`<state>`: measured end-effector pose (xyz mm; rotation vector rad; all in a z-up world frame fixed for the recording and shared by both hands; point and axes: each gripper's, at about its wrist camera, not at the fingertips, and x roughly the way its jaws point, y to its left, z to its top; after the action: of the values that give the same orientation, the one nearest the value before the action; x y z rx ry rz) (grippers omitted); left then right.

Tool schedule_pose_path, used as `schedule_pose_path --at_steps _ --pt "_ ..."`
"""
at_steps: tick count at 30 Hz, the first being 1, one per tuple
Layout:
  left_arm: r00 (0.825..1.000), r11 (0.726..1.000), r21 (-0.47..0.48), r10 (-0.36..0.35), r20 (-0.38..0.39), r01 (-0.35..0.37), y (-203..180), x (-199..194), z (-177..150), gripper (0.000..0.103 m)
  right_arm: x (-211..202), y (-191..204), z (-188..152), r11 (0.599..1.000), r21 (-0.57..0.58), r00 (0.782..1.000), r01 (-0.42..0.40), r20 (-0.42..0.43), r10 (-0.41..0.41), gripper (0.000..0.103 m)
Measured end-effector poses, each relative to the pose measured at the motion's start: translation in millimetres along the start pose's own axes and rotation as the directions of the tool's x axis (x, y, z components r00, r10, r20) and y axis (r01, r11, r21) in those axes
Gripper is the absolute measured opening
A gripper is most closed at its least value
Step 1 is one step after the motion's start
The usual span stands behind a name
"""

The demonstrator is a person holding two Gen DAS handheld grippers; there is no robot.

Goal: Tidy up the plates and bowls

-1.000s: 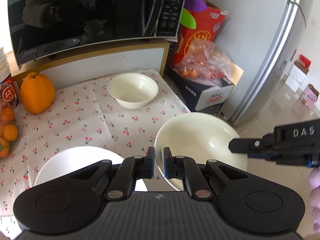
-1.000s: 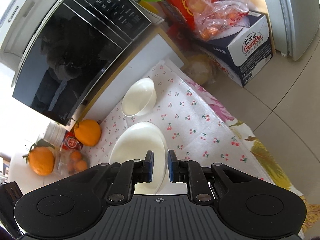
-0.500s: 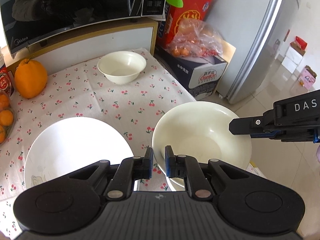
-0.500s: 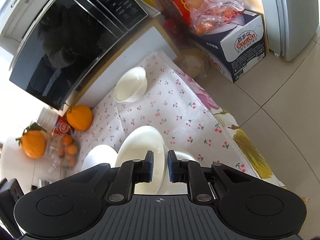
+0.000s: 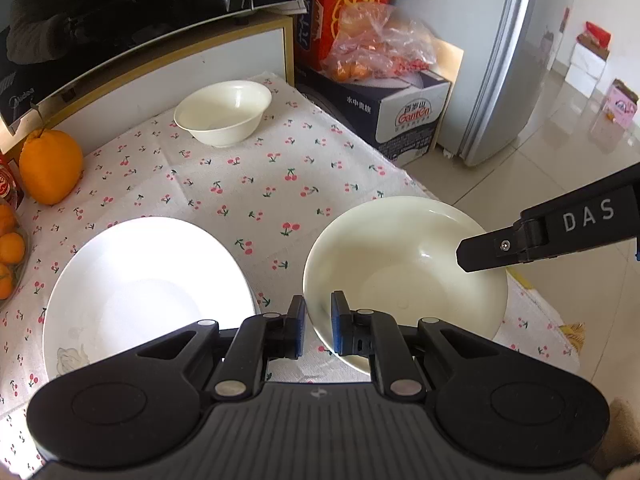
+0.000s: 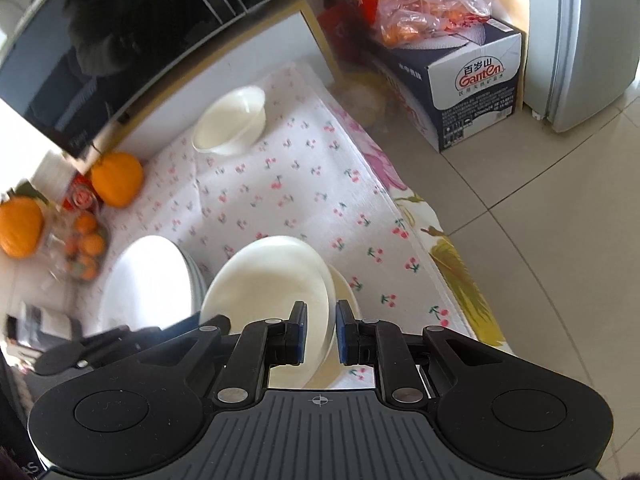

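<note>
Cream-coloured and glossy, a large bowl (image 5: pixel 404 264) sits near the front right corner of the surface (image 5: pixel 248 184), which is covered by a white cloth printed with red cherries. The left hand-held gripper (image 5: pixel 318 326) has its blue-padded fingers on either side of this bowl's near rim, one inside and one outside; whether they press it cannot be told. The right hand-held gripper (image 6: pixel 321 332) is clamped on the rim of a second large cream bowl (image 6: pixel 268 280), held tilted above the first one, whose edge (image 6: pixel 344 292) shows just behind it in the right wrist view. In the left wrist view, one finger (image 5: pixel 492 250) of the right hand-held gripper reaches over the first bowl from the right. Just left of the bowls lies a white plate (image 5: pixel 140 292), which in the right wrist view looks like the top of a small stack. A smaller cream bowl (image 5: pixel 224 114) stands well apart at the back of the surface, below the microwave (image 5: pixel 120 8). At the left edge rest a large orange (image 5: pixel 50 166) and smaller oranges.
</note>
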<state>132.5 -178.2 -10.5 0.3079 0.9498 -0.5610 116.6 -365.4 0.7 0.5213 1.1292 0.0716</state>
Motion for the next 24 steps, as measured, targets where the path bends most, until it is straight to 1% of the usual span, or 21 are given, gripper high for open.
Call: schedule_pose_path --at_steps 7,14,19,24 --pt "1.0 1.0 0.025 0.016 -0.016 -0.016 -6 6 -3 0.013 6 3 -3 0.998 -0.043 0.999 0.037 -0.017 -0.038 0.015" --pt "1.0 0.999 0.042 0.024 -0.018 -0.023 -9 7 -3 0.013 10 3 -3 0.997 -0.062 0.998 0.056 -0.025 -0.057 0.015" --pt "0.999 0.998 0.05 0.025 -0.02 -0.024 -10 8 -4 0.013 11 6 -4 0.995 -0.077 0.997 0.068 -0.027 -0.07 0.018" --pt "0.999 0.998 0.053 0.027 -0.021 -0.026 -11 8 -4 0.014 11 7 -4 0.993 -0.089 0.997 0.077 -0.025 -0.079 0.018"
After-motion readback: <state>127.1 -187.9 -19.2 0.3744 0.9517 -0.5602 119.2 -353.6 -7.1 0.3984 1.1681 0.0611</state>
